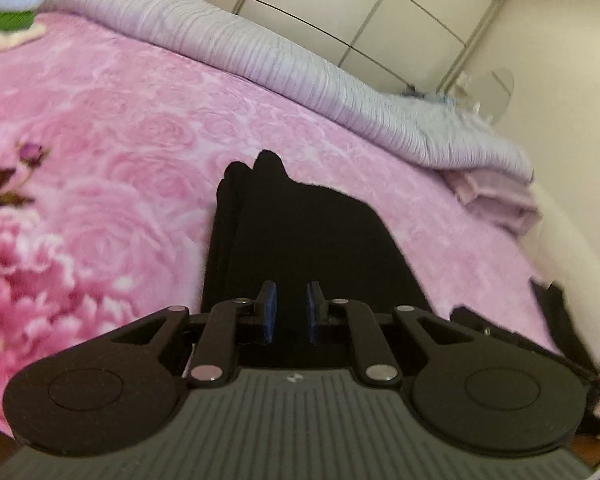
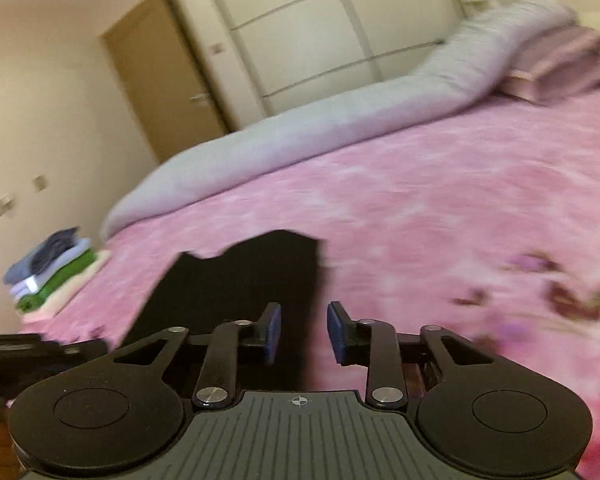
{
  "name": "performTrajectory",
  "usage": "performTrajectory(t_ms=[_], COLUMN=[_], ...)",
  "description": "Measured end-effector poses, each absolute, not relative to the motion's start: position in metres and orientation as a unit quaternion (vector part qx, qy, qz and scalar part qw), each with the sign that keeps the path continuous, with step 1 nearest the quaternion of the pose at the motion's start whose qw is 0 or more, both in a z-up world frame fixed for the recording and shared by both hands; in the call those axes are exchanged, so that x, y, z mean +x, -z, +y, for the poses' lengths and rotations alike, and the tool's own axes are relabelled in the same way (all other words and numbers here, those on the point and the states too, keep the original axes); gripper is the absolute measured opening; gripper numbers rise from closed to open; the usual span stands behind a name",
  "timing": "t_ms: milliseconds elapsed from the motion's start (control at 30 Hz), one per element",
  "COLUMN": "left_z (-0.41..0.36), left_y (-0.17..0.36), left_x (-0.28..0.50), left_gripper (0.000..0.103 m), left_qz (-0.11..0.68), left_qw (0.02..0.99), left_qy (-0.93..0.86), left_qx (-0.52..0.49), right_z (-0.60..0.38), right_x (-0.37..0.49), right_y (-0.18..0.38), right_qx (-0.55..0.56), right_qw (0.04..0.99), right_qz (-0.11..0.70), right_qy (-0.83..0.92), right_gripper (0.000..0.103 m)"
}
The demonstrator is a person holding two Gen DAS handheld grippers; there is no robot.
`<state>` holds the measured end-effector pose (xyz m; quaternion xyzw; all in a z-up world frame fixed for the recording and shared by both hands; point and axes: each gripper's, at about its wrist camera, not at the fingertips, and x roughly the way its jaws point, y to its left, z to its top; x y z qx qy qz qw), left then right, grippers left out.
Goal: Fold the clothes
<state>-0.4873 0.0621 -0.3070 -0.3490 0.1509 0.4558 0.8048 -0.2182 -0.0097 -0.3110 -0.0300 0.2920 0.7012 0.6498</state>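
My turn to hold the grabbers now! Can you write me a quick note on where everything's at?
Left gripper: fingers narrow, black garment between them; grip unclear.
Right gripper: fingers apart, garment's edge between them, not pinched.
Black garment lies partly folded on the pink blanket.
Done: folded pile at the bed's far corner.
Left: finish folding the black garment, probably add it to the pile.

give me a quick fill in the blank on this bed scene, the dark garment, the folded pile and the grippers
1. The garment lying between the left gripper pads is ____ in colour.
2. The bedspread under it is pink with a ____ pattern.
3. In the right wrist view, the stack of folded clothes sits at the bed's ____ edge.
4. The pads of the right gripper are ____ in colour.

Missing words: black; floral; left; blue
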Motion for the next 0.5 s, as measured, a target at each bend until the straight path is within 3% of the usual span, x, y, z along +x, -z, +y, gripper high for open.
performTrajectory(t_ms=[233, 400, 500], left_z=[0.057, 0.057, 0.057], left_y=[0.336, 0.331, 0.32], left_x=[-0.489, -0.485, -0.483], left_gripper=[0.003, 0.003, 0.002], left_qz=[0.191, 0.208, 0.209], left_qw=[0.799, 0.793, 0.788], left_qy=[-0.48, -0.489, -0.494], left_qx=[-0.308, -0.299, -0.303], right_z=[-0.002, -0.004, 0.0], right_x=[-0.266, -0.313, -0.304], right_y=[0.345, 0.365, 0.355], right_qx=[-0.109, -0.252, -0.237], right_qw=[0.648, 0.657, 0.657], right_qz=[0.244, 0.082, 0.118], right_qy=[-0.713, -0.706, -0.706], right_gripper=[0.029, 0.029, 0.03])
